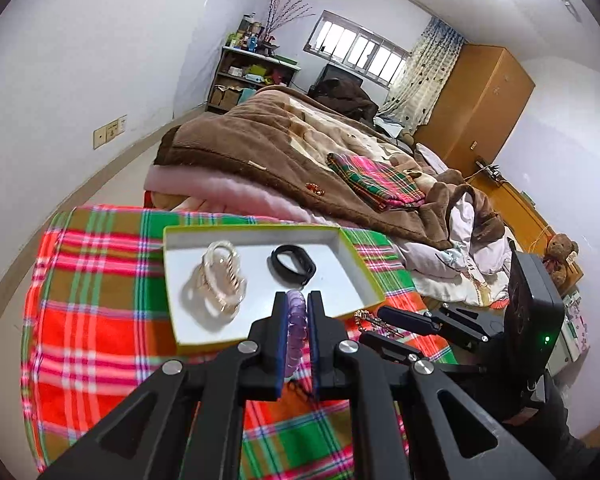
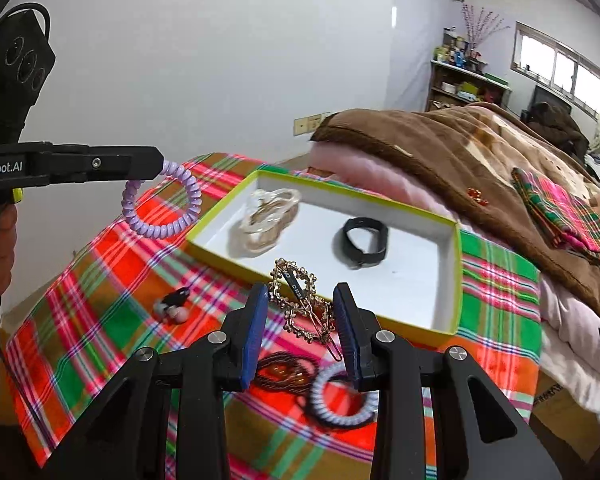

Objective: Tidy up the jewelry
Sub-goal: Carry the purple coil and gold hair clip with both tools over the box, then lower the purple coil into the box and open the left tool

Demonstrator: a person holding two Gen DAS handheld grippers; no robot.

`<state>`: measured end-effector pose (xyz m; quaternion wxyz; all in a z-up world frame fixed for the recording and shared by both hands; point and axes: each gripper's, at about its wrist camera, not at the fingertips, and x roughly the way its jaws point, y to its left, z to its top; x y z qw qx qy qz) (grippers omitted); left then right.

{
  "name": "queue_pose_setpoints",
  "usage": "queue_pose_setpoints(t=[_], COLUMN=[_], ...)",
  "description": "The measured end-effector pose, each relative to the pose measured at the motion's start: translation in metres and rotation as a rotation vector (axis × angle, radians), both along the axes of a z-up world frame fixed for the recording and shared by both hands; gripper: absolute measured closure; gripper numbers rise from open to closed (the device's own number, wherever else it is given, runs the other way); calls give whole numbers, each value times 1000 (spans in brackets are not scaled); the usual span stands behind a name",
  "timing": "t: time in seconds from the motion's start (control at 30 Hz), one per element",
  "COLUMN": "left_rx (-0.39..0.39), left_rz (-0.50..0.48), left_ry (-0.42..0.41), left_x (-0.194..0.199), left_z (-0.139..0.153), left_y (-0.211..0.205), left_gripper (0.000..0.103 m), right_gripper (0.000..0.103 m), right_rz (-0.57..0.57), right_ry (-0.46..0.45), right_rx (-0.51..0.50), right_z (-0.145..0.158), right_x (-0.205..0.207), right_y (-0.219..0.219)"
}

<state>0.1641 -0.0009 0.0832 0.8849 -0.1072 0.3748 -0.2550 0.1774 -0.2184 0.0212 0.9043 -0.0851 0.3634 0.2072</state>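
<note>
My left gripper (image 1: 297,300) is shut on a purple spiral hair tie (image 1: 297,322), held just above the near edge of a shallow white box with a yellow-green rim (image 1: 172,280). From the right wrist view the tie (image 2: 164,204) hangs from the left gripper (image 2: 160,164) left of the box (image 2: 458,280). The box holds a pile of clear and gold bracelets (image 1: 218,280) and a black band (image 1: 293,265). My right gripper (image 2: 300,300) is open around a gold hair clip (image 2: 304,304) lying on the plaid cloth by the box.
On the plaid cloth (image 2: 100,280) lie a white spiral tie (image 2: 340,404), a brown beaded tie (image 2: 284,372) and a small black-and-pearl piece (image 2: 172,304). A brown blanket pile (image 1: 280,148) rises behind the box. The right gripper (image 1: 396,324) sits to the right of the box.
</note>
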Motion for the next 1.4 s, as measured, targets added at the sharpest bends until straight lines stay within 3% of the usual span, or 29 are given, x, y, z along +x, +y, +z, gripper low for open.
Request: queue_pose_setpoints(t=[0.33,0.67,0.97,1.4], left_rx=[12,22,21,123], left_rz=[-59,-82,-63,6], left_ry=[12,91,168,187], left_x=[38,87,120,140], left_z=[0,-27,-58,-79], left_y=[-33,-59,-71,-70], left_gripper=[93,93,93,93], right_gripper=[68,68,68,68], right_rz=[-68,-177,-209,-242], right_ry=[19,69,105,151], right_rx=[-13,-9,-34,-76], right_z=[-1,-17,-33,-55], right_x=[34,82,120,151], right_y=[-24,-46,-48,-52])
